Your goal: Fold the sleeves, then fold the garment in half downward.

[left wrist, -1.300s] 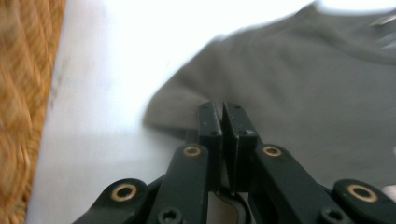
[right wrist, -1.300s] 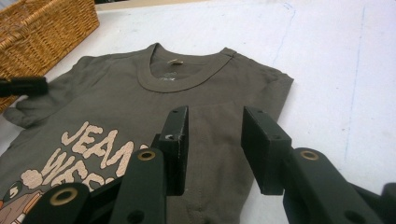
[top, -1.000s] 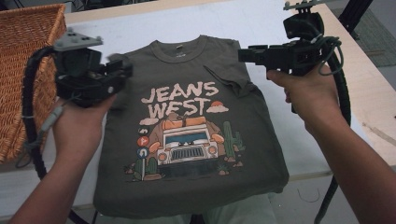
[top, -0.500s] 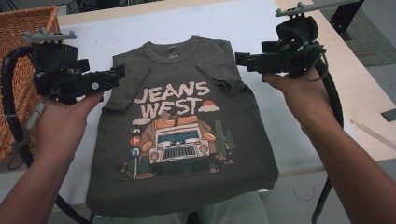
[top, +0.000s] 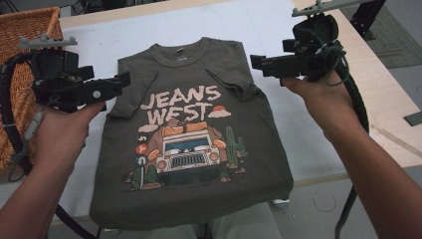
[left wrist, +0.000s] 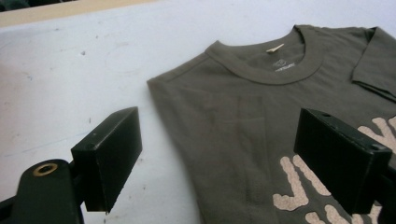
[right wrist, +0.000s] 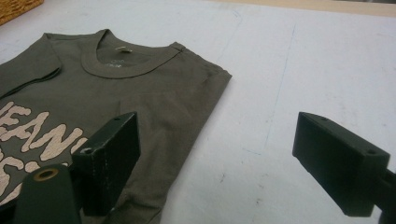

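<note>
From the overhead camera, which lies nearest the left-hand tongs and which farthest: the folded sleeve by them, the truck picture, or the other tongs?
1. Folded sleeve, just beside the left tongs.
2. Truck picture, mid-shirt, lower down.
3. Right tongs, across the shirt.

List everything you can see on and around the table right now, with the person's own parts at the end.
T-shirt: one, dark olive with a JEANS WEST truck print, lying flat in the middle of the table, both sleeves folded in over the front.
Table cover: one, white, under the shirt.
Wicker basket: one, brown, at the far left.
Left gripper: one, black, jaws open, held over the shirt's left edge.
Right gripper: one, black, jaws open, held beside the shirt's right shoulder.
Hands: left hand, right hand, each holding its gripper.
</note>
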### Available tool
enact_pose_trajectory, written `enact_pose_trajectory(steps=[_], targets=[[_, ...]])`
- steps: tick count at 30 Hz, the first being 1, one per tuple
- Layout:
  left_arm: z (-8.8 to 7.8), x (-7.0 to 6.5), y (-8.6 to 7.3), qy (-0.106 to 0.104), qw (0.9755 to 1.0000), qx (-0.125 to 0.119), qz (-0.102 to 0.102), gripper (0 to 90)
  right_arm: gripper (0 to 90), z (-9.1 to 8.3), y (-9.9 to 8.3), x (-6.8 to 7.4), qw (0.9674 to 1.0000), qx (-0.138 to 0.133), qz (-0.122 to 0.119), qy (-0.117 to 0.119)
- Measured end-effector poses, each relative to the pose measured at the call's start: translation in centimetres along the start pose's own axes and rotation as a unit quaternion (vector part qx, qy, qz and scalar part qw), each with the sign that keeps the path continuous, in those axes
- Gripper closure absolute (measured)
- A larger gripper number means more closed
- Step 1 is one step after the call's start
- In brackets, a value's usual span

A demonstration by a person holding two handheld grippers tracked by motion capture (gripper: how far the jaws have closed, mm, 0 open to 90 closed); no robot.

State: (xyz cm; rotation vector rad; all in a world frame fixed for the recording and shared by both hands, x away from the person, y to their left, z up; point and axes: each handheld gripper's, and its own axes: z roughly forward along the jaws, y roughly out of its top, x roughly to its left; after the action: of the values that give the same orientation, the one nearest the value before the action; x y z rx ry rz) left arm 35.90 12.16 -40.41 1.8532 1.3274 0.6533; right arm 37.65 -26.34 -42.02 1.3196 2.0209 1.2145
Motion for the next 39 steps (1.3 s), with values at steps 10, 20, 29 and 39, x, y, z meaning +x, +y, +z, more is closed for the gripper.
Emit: enact_pose_trajectory(steps=[10, 20, 29, 39], targets=[[0.9, 1.5, 0.4, 0.008, 0.9998, 0.014, 0.009, 17.5, 14.6, 0.5, 0.2, 0.0, 0.9999, -0.002, -0.004, 0.012], [4.0, 3.2, 0.8, 0.011, 0.9985, 0.045, 0.028, 30.4, 14.4, 1.2, 0.5, 0.3, 0.9994, -0.001, -0.016, 0.03], [6.9, 4.4, 2.0, -0.016, 0.9954, 0.072, 0.061, 39.6, 14.4, 1.1, 1.0, 0.4, 0.9987, -0.002, -0.023, 0.046], [8.5, 5.9, 1.9, -0.033, 0.9944, 0.082, 0.057, 57.1, 14.5, 1.9, 1.2, 0.2, 0.998, 0.001, -0.026, 0.057]])
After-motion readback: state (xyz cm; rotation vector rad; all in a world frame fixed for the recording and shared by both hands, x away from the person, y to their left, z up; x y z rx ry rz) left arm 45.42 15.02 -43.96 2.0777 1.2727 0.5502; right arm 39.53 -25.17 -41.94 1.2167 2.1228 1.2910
